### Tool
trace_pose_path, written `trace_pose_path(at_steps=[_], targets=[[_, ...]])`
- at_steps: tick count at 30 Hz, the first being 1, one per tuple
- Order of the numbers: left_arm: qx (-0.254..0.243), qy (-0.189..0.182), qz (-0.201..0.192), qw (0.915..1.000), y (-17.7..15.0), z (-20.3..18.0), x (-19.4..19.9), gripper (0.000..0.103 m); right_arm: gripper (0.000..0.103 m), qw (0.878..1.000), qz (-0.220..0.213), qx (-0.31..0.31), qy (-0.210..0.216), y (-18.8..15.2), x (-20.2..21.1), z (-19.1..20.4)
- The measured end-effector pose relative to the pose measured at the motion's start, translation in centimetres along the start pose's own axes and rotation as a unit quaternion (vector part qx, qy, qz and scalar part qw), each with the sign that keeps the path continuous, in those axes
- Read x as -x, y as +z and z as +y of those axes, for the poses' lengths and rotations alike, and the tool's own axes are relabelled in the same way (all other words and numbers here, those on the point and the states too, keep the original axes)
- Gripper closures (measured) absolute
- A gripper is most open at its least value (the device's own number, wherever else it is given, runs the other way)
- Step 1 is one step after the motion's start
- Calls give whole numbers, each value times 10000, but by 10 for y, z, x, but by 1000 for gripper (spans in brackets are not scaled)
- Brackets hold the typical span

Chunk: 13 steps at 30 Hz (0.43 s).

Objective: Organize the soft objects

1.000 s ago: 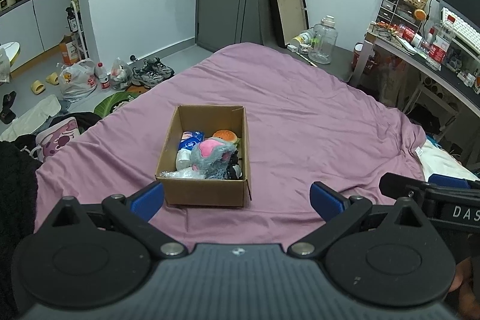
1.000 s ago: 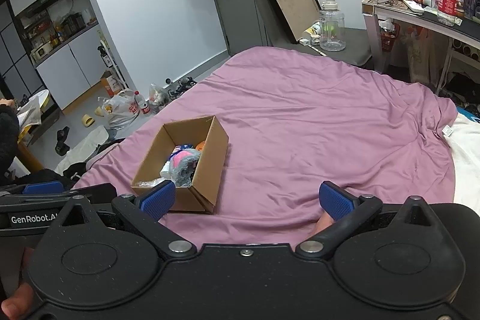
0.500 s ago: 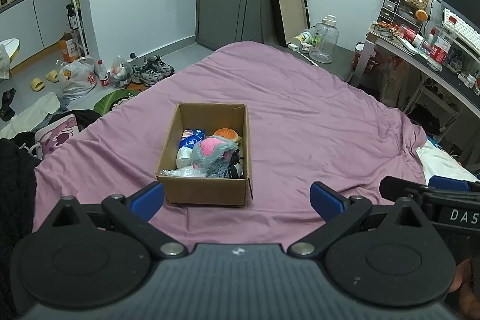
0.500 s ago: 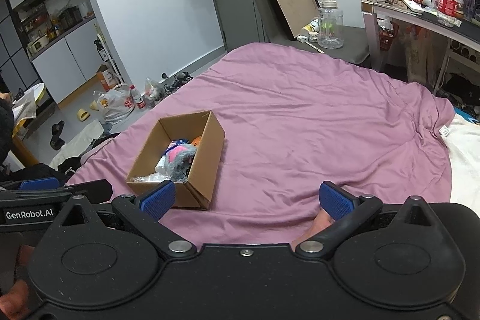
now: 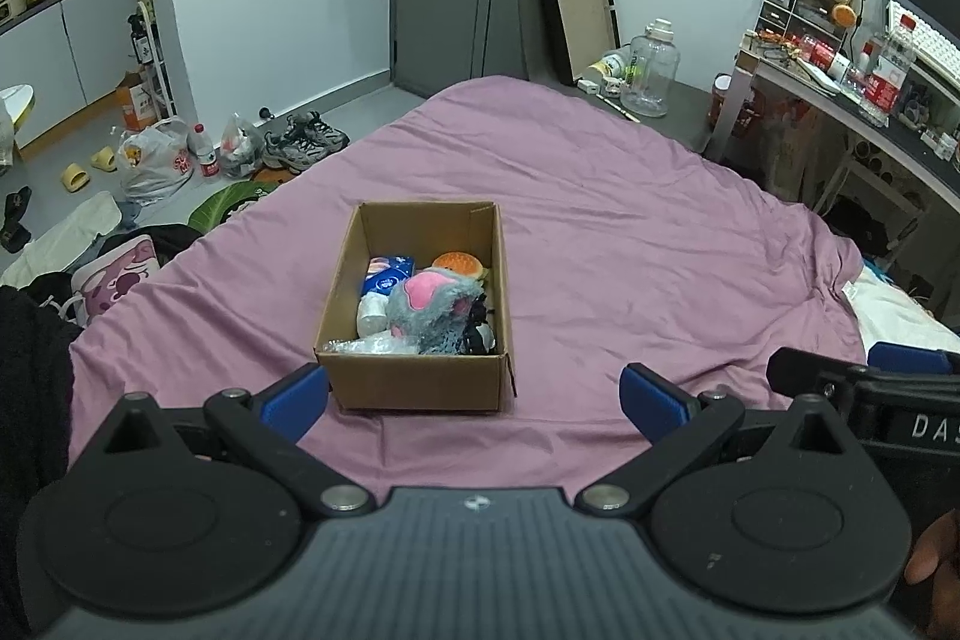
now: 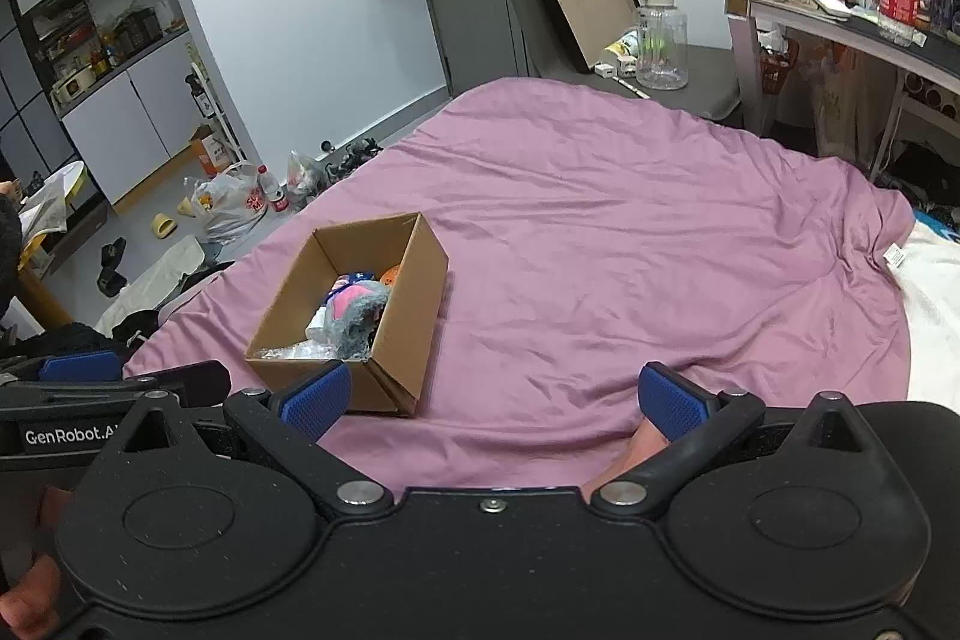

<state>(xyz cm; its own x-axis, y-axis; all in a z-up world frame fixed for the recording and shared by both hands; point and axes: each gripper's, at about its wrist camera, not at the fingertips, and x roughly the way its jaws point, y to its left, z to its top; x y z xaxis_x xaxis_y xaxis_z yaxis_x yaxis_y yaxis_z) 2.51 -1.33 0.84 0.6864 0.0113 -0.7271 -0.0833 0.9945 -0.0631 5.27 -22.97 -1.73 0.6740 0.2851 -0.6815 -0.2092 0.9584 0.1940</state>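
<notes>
Purple bedspread (image 5: 630, 232) covered bed; cluttered floor left, desk (image 6: 840, 22) right. Cardboard box (image 5: 414, 382) with soft toys (image 5: 432, 304) sat mid-bed, bare spread around. Left gripper (image 5: 474, 394) and right gripper (image 6: 492, 394) both spread apart, holding nothing.

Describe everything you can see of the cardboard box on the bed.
The cardboard box is plain brown corrugated card, rectangular and open-topped, with no top flaps showing. It sits upright and flat on the purple bedsheet, nearer the bed's left edge. It holds a grey and pink plush toy, an orange burger-like toy, a blue packet, a white bottle-like item and clear plastic wrap. Neither gripper touches it; both sets of jaws are open and short of it.
</notes>
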Motion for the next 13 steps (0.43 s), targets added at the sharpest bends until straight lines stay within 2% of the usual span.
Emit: trace_pose_path(at_steps=[13], targets=[[47,-14,-294,9996,7,2,-12,1,0,9994,-49,-329,132,-1,-16,-14]])
